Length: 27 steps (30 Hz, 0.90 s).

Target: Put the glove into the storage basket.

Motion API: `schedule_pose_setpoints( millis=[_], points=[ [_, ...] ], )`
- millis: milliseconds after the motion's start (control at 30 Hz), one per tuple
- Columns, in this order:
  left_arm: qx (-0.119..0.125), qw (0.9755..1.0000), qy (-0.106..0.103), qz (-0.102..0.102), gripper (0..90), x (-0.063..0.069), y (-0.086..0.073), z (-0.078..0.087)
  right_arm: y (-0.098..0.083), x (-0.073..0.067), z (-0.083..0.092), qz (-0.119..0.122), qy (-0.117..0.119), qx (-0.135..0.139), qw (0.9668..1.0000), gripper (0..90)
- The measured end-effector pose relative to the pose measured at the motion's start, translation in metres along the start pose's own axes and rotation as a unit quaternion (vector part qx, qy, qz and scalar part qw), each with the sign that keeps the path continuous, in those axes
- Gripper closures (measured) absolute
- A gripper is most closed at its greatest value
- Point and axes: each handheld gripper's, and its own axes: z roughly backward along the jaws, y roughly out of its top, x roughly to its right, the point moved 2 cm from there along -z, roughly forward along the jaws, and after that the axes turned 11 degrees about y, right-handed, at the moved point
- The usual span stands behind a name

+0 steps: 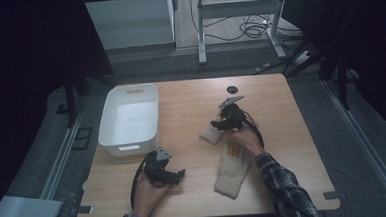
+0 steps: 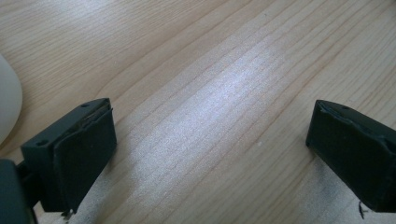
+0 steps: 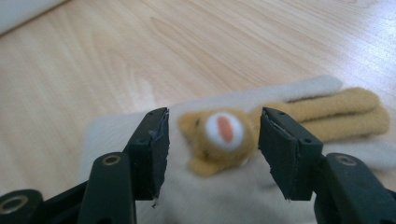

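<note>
A bin (image 1: 129,121) sits left of two gloves (image 1: 231,167) on the table (image 1: 281,114).

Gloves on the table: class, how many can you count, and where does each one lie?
2. One cream glove lies near the table's front edge, beside the person's right forearm. The other glove, with an orange animal face, lies under the right tongs. Parts may be hidden.

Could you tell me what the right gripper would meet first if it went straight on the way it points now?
Probably the bear patch on the cream glove: it lies straight between the open jaws of the right gripper, untouched by the pads, though depth is hard to judge.
</note>
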Motion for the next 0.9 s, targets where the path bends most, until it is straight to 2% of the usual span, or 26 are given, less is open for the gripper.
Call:
schedule_pose_setpoints(
  millis=[200,233,267,300,333,400,433,500,600,700,900],
  points=[
    [0.0,1.0,0.0,0.0,1.6,0.0,0.0,0.0,0.0,0.007,-0.016,-0.005,0.001,-0.013,0.9999,42.5],
    [0.0,1.0,0.0,0.0,1.6,0.0,0.0,0.0,-0.001,0.006,-0.021,0.006,-0.004,-0.018,0.9998,44.7],
    [0.0,1.0,0.0,0.0,1.6,0.0,0.0,0.0,-0.001,0.006,-0.021,0.006,-0.004,-0.018,0.9998,44.7],
    [0.0,1.0,0.0,0.0,1.6,0.0,0.0,0.0,-0.001,0.006,-0.022,0.014,-0.01,-0.02,0.9996,47.2],
    [0.0,1.0,0.0,0.0,1.6,0.0,0.0,0.0,-0.001,0.004,-0.024,0.034,-0.031,-0.031,0.9985,54.8],
    [0.0,1.0,0.0,-0.001,1.6,0.0,0.0,0.0,-0.001,0.004,-0.024,0.033,-0.031,-0.032,0.9985,56.5],
    [0.0,1.0,0.0,0.0,1.6,0.0,0.0,0.0,-0.001,0.005,-0.023,0.025,-0.032,-0.03,0.9987,61.2],
    [0.0,1.0,0.0,0.0,1.6,0.0,0.0,0.0,-0.001,0.005,-0.022,0.019,-0.03,-0.027,0.999,62.4],
    [0.0,1.0,0.0,0.0,1.6,0.0,0.0,0.0,-0.001,0.008,-0.018,0.004,-0.021,-0.021,0.9996,64.1],
    [0.0,1.0,0.0,0.0,1.6,0.0,0.0,0.0,0.001,0.008,-0.011,0.001,-0.019,-0.017,0.9997,64.1],
    [-0.001,1.0,0.0,-0.001,1.6,0.0,0.0,0.0,0.014,0.001,0.023,0.005,-0.002,0.003,1.0,64.1]
  ],
)
